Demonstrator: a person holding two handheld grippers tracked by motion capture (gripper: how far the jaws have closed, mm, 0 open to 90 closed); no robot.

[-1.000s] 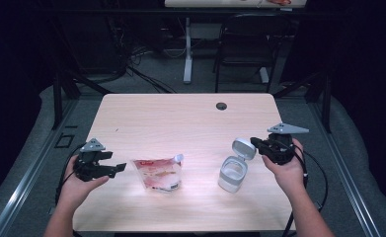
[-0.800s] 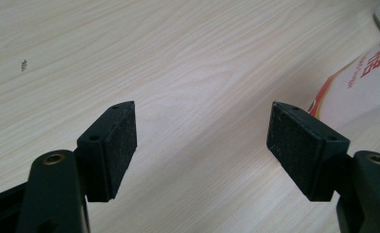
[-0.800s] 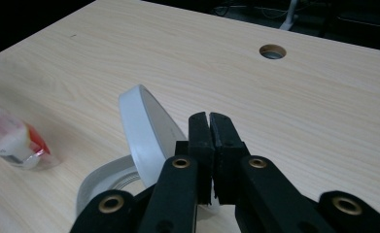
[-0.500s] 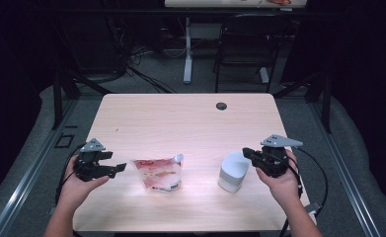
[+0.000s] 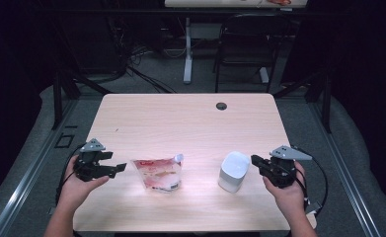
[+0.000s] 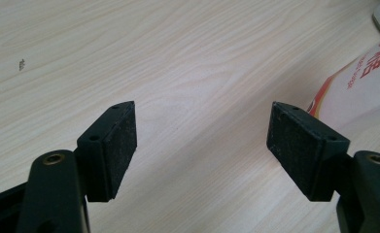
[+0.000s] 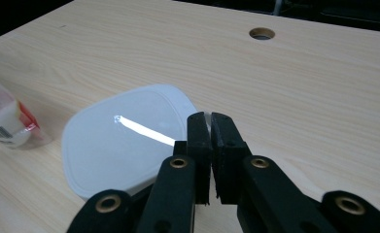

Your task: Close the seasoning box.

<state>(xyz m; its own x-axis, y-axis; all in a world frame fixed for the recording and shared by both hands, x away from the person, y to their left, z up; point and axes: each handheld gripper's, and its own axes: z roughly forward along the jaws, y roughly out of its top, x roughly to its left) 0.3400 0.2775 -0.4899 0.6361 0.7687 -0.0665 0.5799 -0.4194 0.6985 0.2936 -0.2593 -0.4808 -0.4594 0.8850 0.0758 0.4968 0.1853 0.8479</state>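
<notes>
Lid: the white plastic container [image 5: 234, 171] stands on the pale wooden worktop [image 5: 185, 123] toward the right, its white rounded-square lid [image 7: 124, 141] lying flat across the top. It looks shut to me, though whether it is snapped down all round I can't judge.

Right gripper: the right gripper [image 5: 256, 161] sits level with the lid's right edge, just beside it. In the right gripper view its fingers [image 7: 199, 141] are pressed almost together with only a slit between them, and a sliver of something white shows in that slit; I can't tell if it is the lid's rim or a tab. The jaws have just been parting slightly.

Left gripper: the left gripper [image 5: 117, 168] rests at the worktop's left, fingers [image 6: 117, 145] spread wide and holding nothing.

Pouch: the red-and-white soft plastic spouted pouch [image 5: 158, 172] lies flat between the two grippers, just beside the left one's tips and untouched.

Left to do: by my reckoning the closing is about finished; letting go and anything with the pouch remains.

Hard to see: the container's contents, hidden under the lid; the pouch's print is too small to read.
</notes>
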